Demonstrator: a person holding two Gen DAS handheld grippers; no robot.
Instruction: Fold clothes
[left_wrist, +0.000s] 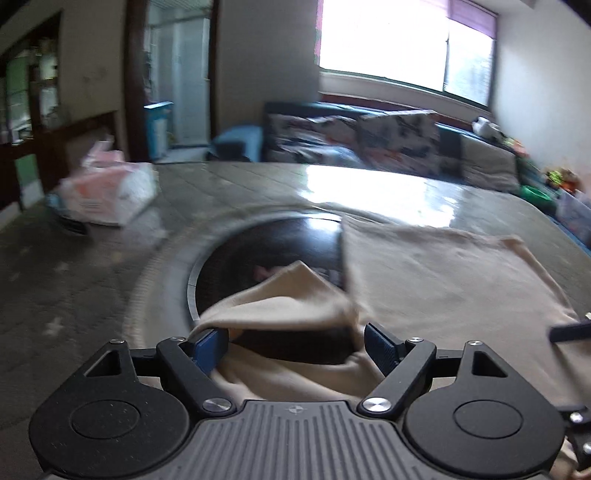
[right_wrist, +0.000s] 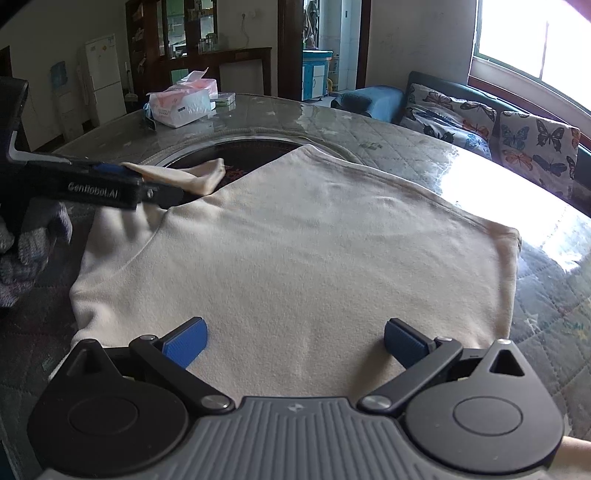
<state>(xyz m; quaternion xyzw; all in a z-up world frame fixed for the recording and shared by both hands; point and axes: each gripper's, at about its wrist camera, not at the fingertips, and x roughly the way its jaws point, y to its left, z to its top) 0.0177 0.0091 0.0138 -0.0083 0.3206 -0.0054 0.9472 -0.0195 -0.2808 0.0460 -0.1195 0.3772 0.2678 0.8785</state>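
A cream long-sleeved top (right_wrist: 295, 258) lies spread flat on the round table, its hem toward the far right. Its left sleeve (right_wrist: 192, 175) is folded up and reaches over the dark round centre of the table. In the left wrist view, which is blurred, that sleeve (left_wrist: 288, 299) drapes over the left blue pad of my left gripper (left_wrist: 295, 347). Its jaws stand wide apart, so it is open. From the right wrist view my left gripper (right_wrist: 122, 173) sits at the sleeve's end. My right gripper (right_wrist: 295, 341) hovers open over the near edge of the top.
The table (right_wrist: 406, 155) has a quilted cover under glass and a dark round inset (right_wrist: 229, 149). A tissue pack (right_wrist: 181, 103) stands at its far left. A sofa with butterfly cushions (right_wrist: 517, 136) lines the window wall. A grey knit sleeve (right_wrist: 22, 251) shows at the left.
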